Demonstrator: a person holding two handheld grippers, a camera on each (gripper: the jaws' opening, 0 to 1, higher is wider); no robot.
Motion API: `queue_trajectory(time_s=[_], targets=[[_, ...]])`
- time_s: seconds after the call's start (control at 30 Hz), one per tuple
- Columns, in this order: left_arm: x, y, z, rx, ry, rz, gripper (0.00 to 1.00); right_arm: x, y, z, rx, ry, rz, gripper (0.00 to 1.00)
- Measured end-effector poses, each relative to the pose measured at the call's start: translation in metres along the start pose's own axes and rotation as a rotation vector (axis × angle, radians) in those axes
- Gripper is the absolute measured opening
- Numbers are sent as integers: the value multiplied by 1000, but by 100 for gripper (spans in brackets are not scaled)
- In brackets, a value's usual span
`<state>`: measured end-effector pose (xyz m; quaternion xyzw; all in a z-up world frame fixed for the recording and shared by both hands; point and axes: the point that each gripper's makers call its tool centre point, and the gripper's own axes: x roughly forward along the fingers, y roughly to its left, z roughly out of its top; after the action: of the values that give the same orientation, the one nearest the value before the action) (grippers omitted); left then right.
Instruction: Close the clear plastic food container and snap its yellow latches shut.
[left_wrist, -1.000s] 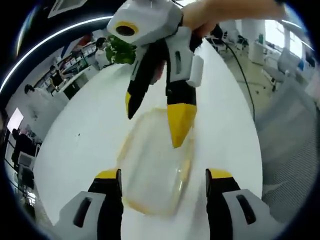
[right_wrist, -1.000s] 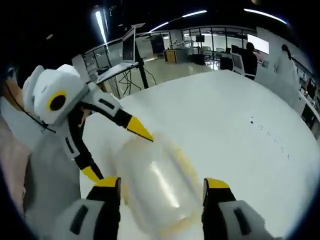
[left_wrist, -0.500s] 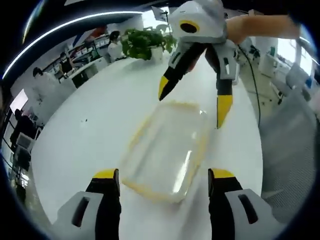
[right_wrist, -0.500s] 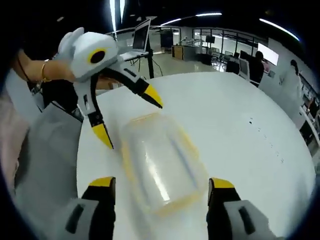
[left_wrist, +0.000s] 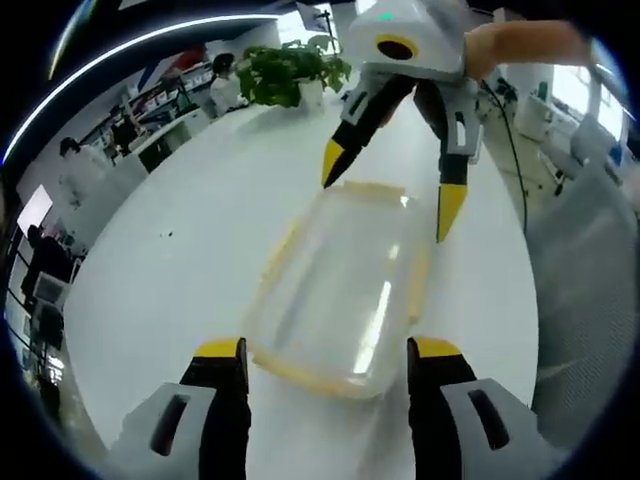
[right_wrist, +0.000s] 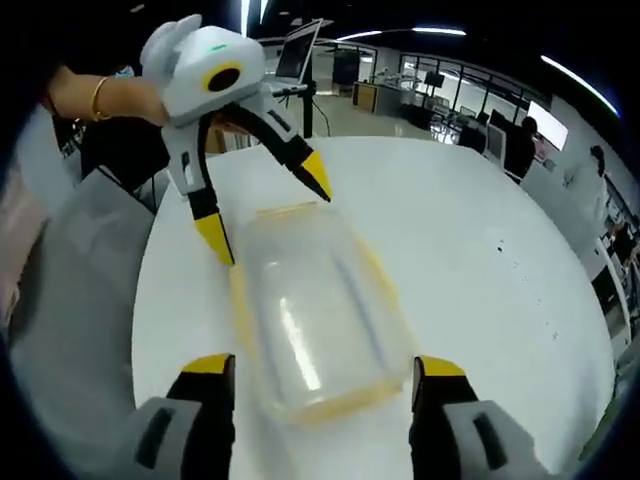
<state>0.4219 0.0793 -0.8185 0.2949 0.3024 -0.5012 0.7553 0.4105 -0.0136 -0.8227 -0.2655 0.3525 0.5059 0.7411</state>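
Observation:
A clear plastic container with yellow latches along its edges lies lid-down-closed on the round white table. My left gripper stands open at its near end, a jaw at each side. At the far end in this view my right gripper hangs open over the container's edge. In the right gripper view the same container lies between the open jaws of my right gripper, and my left gripper stands open over its far end, held by a hand.
A potted green plant stands at the table's far edge. A small dark speck marks the table top. Desks, a laptop on a stand and people fill the room around. A grey chair stands beside the table.
Both grippers have pulled back from above the container's middle toward its opposite ends. The container looks unmoved on the table.

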Motion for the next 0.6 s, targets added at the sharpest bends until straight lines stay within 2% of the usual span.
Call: queue_trajectory(time_s=[0.07,0.17,0.23,0.27,0.33,0.6], targets=[[2,2,-1,28,8,10,61,0,-3,1,-1,3,-1,68],[3,4,-2,26,11,13,62,1,-6,1,-9,9,1,66],[5,4,-6,-27,28,8,62,3,-6,1,-23,14,-2,67],[5,7,-3,9,5,16,62,4,-8,0,-54,27,-14,67],[6,8,-3,1,6,17,61,6,-10,-1,-81,47,-22,67],[11,26,0,-2,0,22,61,10,-29,4,-73,56,-19,67]])
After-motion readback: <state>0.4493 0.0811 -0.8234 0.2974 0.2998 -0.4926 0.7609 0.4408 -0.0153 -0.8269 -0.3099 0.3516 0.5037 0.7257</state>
